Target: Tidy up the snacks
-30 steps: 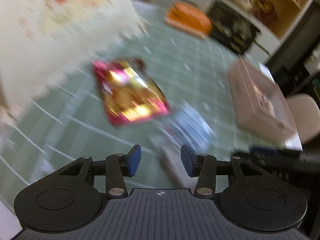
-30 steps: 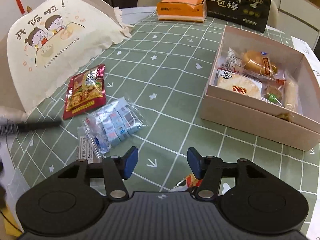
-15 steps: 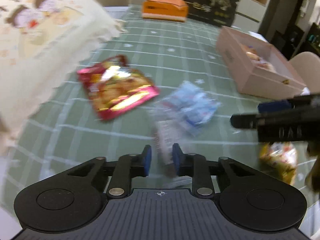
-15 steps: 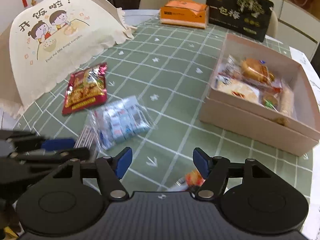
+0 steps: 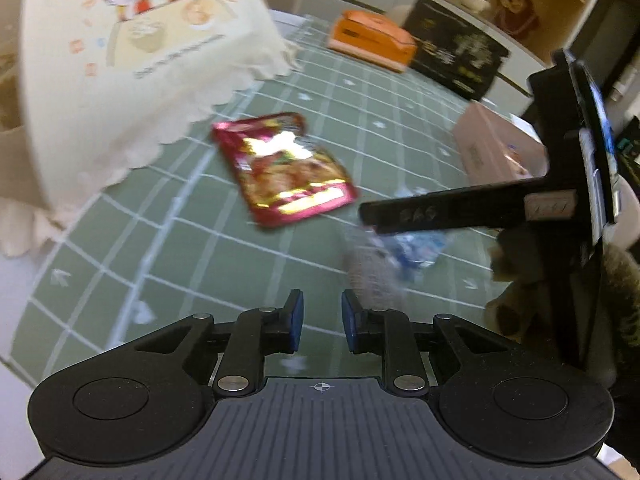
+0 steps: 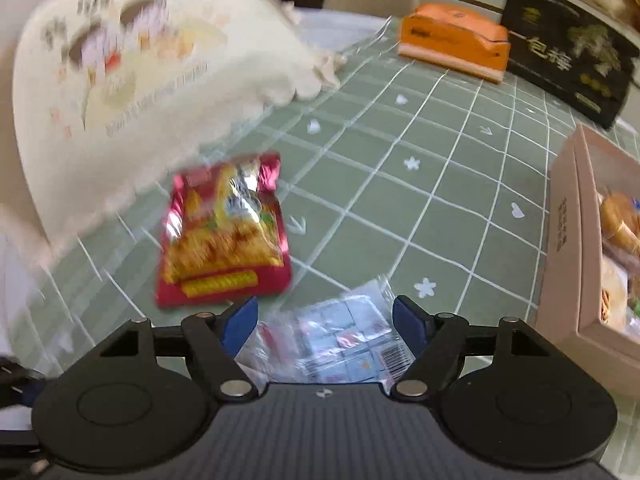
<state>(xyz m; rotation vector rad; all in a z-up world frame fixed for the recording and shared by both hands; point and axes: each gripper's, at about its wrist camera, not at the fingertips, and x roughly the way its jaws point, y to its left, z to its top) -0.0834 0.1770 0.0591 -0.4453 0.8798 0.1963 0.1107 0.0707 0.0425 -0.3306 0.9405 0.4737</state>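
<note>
Biggest worry right now: your left gripper point(image 5: 322, 326) is sitting nearly shut with nothing between its pads, so if you were going for the small whitish packet point(image 5: 370, 276) just past its right tip, you're coming away empty — it's lying flat on the green checked tablecloth point(image 5: 160, 264), and a thin flat sachet like that is going to keep slipping out from under closed tips.

Moving right, the red snack bag point(image 6: 224, 236) is lying flat near the scalloped edge of the cream food cover point(image 6: 132, 80), untouched.

Your right gripper point(image 6: 325, 316) is pointing steeply down over the clear bag of small wrapped candies point(image 6: 340, 340). Its jaws have just been opening and they're standing wide, with the bag between them but the pads not pressing on it. That bag is looking crinkly and loose, so if you're pinching only the film it could sag or slide out on the way across. The two tools are also working close together, so they could bump.

The pink box point(image 6: 568, 240), already holding snacks, is waiting at the tablecloth's right edge.
</note>
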